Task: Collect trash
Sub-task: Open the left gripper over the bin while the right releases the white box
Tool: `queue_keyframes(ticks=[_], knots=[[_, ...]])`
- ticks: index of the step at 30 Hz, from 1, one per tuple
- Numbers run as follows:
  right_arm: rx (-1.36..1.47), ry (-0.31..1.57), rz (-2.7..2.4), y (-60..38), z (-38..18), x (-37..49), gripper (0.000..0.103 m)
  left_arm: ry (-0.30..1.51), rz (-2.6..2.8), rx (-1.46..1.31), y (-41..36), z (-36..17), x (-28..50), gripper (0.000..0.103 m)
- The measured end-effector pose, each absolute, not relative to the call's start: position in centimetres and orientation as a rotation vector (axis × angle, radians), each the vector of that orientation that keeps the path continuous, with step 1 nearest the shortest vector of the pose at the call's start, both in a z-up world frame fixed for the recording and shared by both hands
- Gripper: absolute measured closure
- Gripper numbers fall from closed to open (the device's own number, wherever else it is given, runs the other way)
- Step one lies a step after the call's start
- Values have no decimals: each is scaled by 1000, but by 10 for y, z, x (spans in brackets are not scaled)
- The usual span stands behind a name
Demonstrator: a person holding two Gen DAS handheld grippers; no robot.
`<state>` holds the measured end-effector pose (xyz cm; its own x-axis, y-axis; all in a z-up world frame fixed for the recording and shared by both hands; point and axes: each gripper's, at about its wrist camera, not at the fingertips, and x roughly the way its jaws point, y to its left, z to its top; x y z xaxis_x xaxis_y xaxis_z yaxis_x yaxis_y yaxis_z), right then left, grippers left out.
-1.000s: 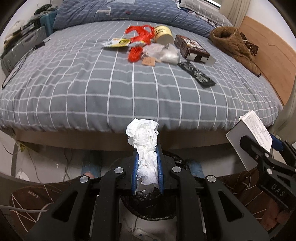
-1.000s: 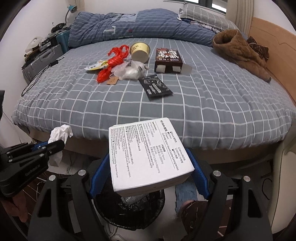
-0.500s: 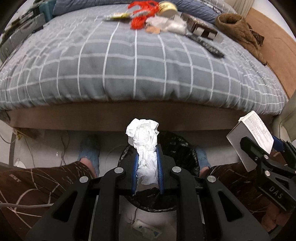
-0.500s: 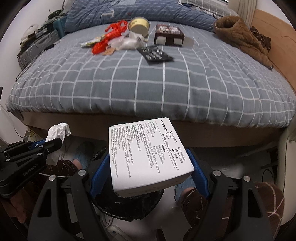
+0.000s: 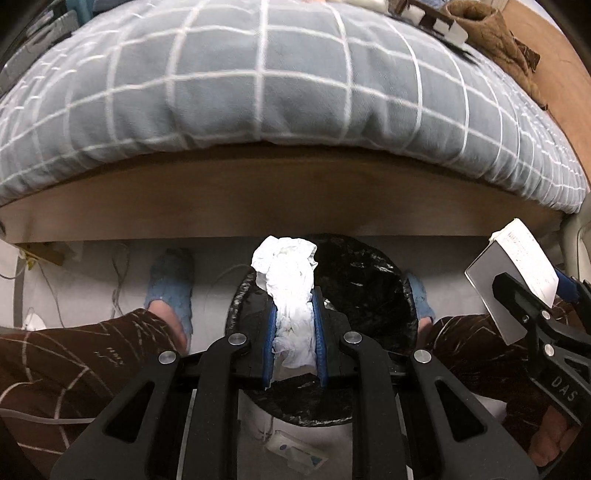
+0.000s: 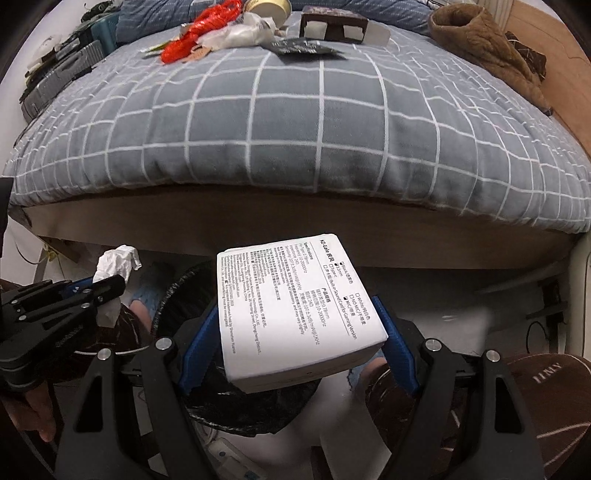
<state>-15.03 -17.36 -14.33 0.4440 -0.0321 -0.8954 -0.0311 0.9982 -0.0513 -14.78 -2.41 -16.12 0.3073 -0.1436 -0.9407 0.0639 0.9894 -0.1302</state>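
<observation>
My left gripper (image 5: 294, 299) is shut on a crumpled white tissue (image 5: 290, 280) and hangs just above the black-lined trash bin (image 5: 369, 280) on the floor. My right gripper (image 6: 295, 325) is shut on a white printed box (image 6: 295, 310), held over the same trash bin (image 6: 173, 295). In the left wrist view the box (image 5: 513, 273) shows at the right edge. In the right wrist view the tissue (image 6: 116, 264) sits at the left in the other gripper. More trash lies on the bed: red plastic (image 6: 203, 26), a clear wrapper (image 6: 240, 35), a black packet (image 6: 306, 48), a brown box (image 6: 332, 24).
The grey checked bed (image 6: 295, 122) fills the upper view, its wooden frame (image 5: 295, 199) just behind the bin. A brown jacket (image 6: 487, 48) lies at the bed's right. The person's legs in brown trousers (image 5: 74, 362) and blue slippers (image 5: 171, 284) flank the bin. Cables lie on the floor.
Both grippers have sunk and tipped downward toward the bin, still holding the tissue and the box. The bed top has slid up out of view and the bin now shows fully.
</observation>
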Motion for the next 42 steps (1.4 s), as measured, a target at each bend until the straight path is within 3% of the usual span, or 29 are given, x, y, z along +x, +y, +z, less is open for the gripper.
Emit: queue_keyframes(ticks=[18,21,23,26,37,42], knots=[[-53,1160,-49,-201,-170,-152,28,1299,-206,-2,-60,-199,-141,85],[-61,1167,-37,-198,-174,-150,28,1299,-194,5,-59,-201,-142,67],[-66,1169,-30,-196,-176,-148,28,1300,-187,0,-56,-201,-144,48],[-67,1170,-23,-192,-177,-147,28,1300,-171,8,-51,-200,-144,36],[-58,1155,44,-157,-174,-135,28,1243,-81,-4,-9,-175,-152,7],[-69,1155,82,-134,-175,-128,28,1239,-43,-7,11,-171,-155,6]])
